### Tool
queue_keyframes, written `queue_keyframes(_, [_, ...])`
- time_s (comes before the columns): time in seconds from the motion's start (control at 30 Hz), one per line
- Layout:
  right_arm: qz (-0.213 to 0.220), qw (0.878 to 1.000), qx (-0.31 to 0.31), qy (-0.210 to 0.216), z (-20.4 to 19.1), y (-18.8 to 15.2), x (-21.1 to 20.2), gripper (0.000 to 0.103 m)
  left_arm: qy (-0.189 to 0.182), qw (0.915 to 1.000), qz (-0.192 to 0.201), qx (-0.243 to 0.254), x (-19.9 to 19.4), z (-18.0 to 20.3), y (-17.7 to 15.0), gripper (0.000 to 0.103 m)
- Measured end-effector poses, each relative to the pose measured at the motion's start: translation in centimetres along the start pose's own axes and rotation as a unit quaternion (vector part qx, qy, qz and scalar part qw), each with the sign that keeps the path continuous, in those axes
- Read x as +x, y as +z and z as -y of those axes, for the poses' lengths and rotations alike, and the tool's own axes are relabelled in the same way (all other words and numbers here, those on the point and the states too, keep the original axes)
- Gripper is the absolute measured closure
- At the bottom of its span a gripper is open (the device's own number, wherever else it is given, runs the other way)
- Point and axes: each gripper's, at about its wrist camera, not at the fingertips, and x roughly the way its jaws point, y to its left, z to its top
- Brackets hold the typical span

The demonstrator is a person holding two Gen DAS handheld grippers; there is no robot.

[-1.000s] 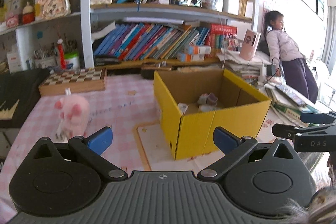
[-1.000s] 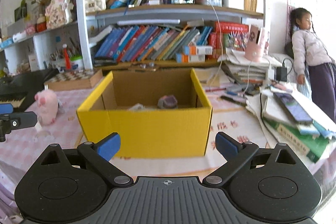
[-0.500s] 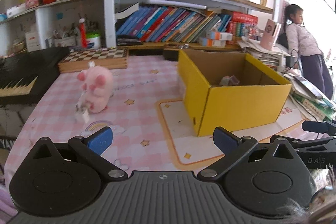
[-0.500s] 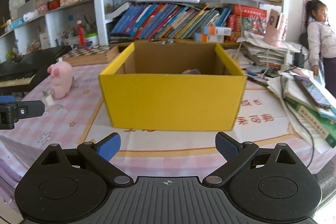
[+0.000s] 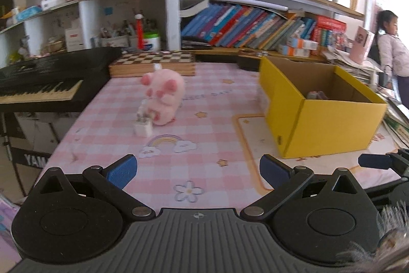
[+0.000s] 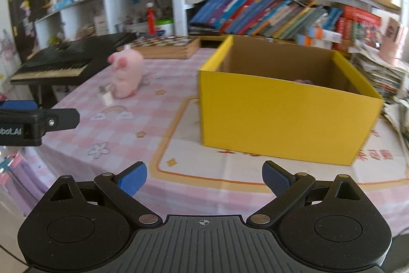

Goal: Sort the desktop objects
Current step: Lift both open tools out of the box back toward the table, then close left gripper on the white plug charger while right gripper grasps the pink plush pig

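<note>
- The plush pig stands on the table, left of the box.
- A charger plug lies just before the pig.
- The chessboard lies behind the pig.
- The keyboard is left of the table.
- Small items lie in the box.

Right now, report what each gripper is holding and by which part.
Nothing is held. The left gripper and the right gripper are both open with only the pink checked tablecloth showing between their blue pads.
</note>
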Motion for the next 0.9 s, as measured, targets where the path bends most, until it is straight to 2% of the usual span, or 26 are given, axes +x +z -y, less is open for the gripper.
queue_keyframes(0.5, [0.008, 0.997, -0.027, 0.066, -4.4, 2.2, 2.8, 0.005, 0.077, 0.9965, 0.005, -0.033, -0.3, -4.3, -0.3, 0.000])
queue_keyframes(0.9, [0.022, 0.997, -0.030, 0.073, -6.7, 4.5, 5.8, 0.005, 0.100, 0.9937, 0.019, -0.046, 0.9, -6.4, 0.1, 0.000])
